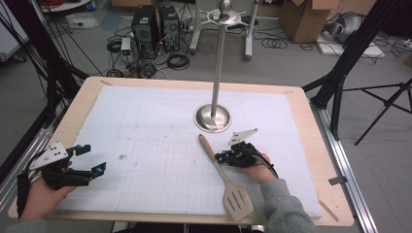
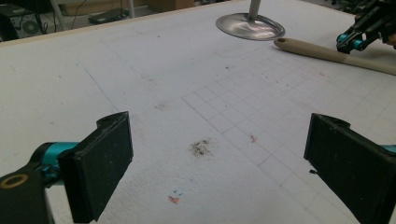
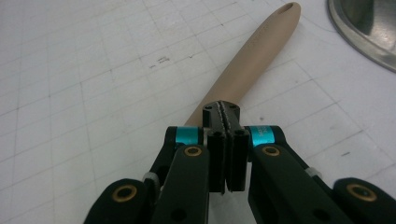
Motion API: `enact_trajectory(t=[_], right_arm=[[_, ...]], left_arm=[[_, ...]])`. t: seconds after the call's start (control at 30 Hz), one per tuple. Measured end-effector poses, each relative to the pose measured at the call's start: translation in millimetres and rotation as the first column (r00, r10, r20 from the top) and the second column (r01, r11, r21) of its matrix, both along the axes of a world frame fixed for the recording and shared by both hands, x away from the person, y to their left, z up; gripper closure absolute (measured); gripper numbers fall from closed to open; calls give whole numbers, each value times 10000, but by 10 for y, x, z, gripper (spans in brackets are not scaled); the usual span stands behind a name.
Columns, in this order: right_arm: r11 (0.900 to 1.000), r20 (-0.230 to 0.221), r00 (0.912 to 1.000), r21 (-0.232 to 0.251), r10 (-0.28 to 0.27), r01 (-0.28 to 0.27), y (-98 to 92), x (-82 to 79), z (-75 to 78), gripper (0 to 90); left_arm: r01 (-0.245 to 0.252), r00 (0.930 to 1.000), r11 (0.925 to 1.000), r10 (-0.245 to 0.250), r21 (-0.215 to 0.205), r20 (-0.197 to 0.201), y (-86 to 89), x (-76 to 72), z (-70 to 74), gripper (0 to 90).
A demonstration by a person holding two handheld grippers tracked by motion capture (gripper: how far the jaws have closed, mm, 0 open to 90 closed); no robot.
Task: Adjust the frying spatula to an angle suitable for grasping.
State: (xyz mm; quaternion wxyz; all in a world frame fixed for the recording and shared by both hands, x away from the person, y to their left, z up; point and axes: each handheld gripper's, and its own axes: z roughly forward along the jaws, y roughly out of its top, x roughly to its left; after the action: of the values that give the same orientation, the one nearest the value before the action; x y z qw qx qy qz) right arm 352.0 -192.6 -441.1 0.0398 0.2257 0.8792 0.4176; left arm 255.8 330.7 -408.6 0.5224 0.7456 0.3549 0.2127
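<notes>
Beige and probably wood or smooth plastic, the spatula (image 1: pixel 224 173) lies flat on the white gridded mat (image 1: pixel 145 145), its slotted blade close to the near edge of the table (image 1: pixel 320 145) and its handle running up toward the round base of the steel stand (image 1: pixel 212 118). It looks light and stiff, so it should lift in one piece without bending; the rounded handle is likely a little slippery, and a pinch near mid-handle, closer to the blade, would probably balance it best. The right gripper (image 1: pixel 222 156) sits at the handle's side, and in the right gripper view its jaws are pressed fully together with nothing between them, the handle (image 3: pixel 252 53) stretching away just past the tips, so it has no hold on the spatula. The left gripper (image 1: pixel 92 159) rests over the mat's left side with its jaws spread wide and empty, well apart from the spatula. Room is generous to the left and centre of the mat. The tight spots are the stand's base just beyond the handle end, its tall pole (image 1: pixel 218 68) above, and the near edge beside the blade, where a careless nudge could push the spatula off
</notes>
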Motion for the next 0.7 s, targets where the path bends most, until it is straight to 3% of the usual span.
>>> enact_trajectory(t=[0.13,0.17,0.2,0.23,0.37,0.7], right_arm=[[9960,14,10000,898,43,-44,-64,-78,151,900],[9954,-10,9989,836,473,-471,-70,-148,197,900],[9954,-10,9989,836,473,-471,-70,-148,197,900],[9947,7,9956,430,939,-938,-48,-252,216,900],[9922,-19,9922,-72,1243,-1243,-12,-339,195,900],[9843,-293,9866,-695,1607,-1624,45,-449,106,900]], left_arm=[[-9,10000,10000,9,-96,24,7,19,2,83],[45,10000,10000,-45,-65,-6,-1,47,-5,83],[45,10000,10000,-45,-65,-6,-1,47,-5,83],[77,10000,10000,-77,-62,-30,-17,64,-9,83],[310,9995,9995,-310,-15,2,-87,112,-4,83],[564,9984,9984,-564,31,-102,-179,225,-23,83]])
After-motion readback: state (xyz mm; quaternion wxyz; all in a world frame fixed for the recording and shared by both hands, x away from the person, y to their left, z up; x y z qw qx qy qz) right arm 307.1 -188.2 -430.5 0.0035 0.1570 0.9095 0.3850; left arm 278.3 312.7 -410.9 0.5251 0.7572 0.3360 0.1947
